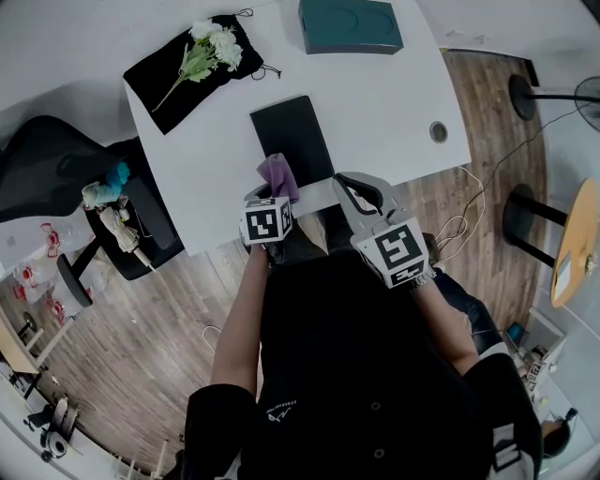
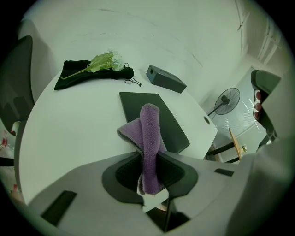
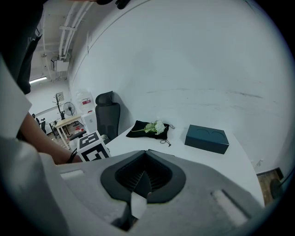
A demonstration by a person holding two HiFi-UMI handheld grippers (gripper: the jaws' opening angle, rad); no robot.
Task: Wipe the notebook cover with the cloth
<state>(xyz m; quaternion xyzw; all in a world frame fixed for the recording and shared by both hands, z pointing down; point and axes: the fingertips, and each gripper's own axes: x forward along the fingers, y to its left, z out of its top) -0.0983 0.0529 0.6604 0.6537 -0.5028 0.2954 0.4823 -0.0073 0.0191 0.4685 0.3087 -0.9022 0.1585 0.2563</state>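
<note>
A black notebook [image 1: 291, 139] lies flat on the white table [image 1: 394, 94], near its front edge. My left gripper [image 1: 274, 190] is shut on a purple cloth [image 1: 278, 175], which hangs just above the notebook's near end. In the left gripper view the cloth [image 2: 150, 133] stands up folded between the jaws of that gripper [image 2: 150, 156], with the notebook [image 2: 161, 120] behind it. My right gripper [image 1: 361, 194] hovers at the table's front edge, right of the notebook. Its jaws [image 3: 146, 154] are shut with nothing held.
A teal box [image 1: 350, 25] sits at the far side of the table. A black pouch [image 1: 178, 80] with white flowers [image 1: 214, 45] lies at the far left. A round cable hole [image 1: 438, 131] is at the right. A black office chair [image 1: 56, 178] stands left of the table.
</note>
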